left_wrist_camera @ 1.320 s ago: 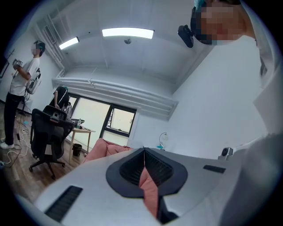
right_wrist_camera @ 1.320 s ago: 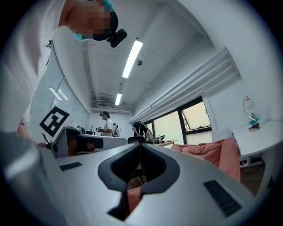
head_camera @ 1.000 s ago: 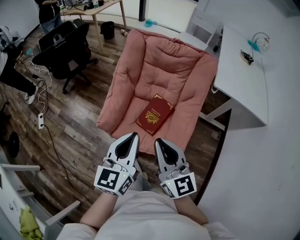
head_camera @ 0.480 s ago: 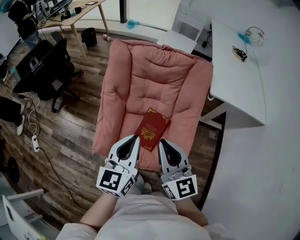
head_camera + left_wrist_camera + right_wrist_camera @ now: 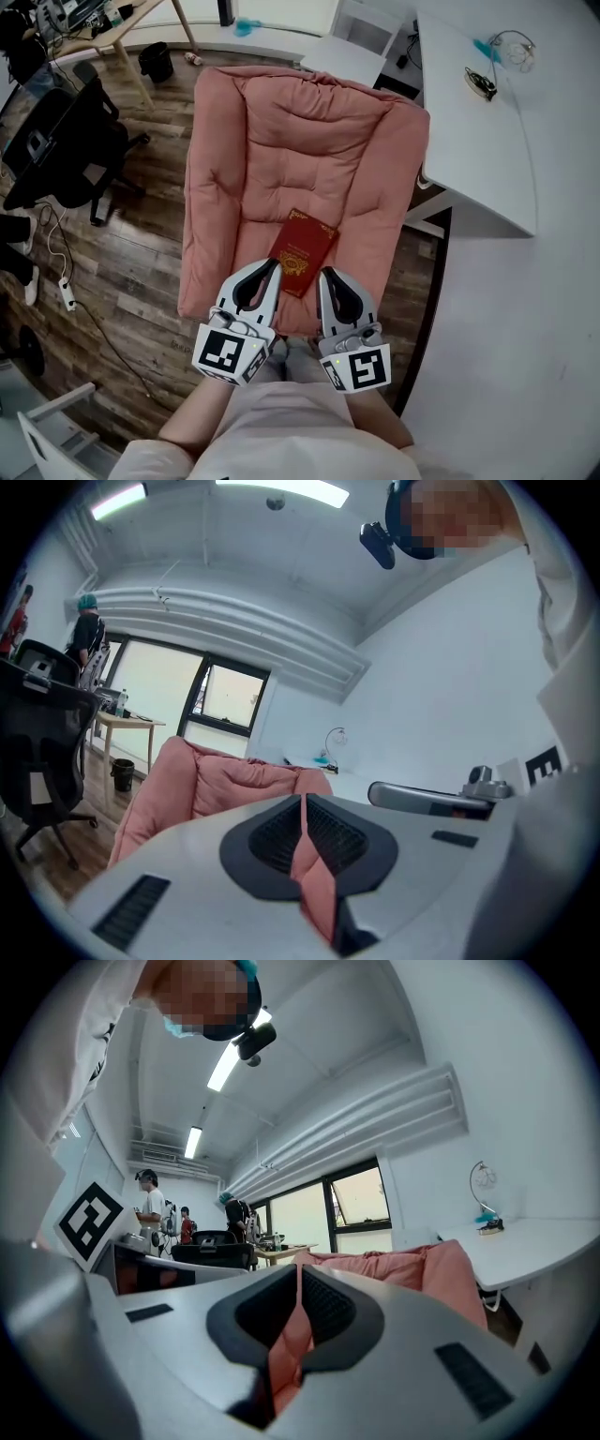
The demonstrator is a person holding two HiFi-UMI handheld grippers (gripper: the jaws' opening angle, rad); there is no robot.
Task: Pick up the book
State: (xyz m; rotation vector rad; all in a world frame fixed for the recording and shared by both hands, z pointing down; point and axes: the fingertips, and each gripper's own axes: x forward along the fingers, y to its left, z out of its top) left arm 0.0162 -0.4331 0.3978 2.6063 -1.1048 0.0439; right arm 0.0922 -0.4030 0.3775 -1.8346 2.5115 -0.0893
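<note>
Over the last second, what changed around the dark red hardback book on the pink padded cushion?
The left gripper and right gripper moved forward to the dark red hardback book; their tips now flank its near end. Nothing was grasped: both stay shut and empty. The book still lies flat on the pink padded cushion.

bright ceiling strips, fisheye edges (sharp)

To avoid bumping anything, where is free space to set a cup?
The white table is bare except its far end; the cushion is free behind the book. Crowded: its front edge, by the left gripper and right gripper.
</note>
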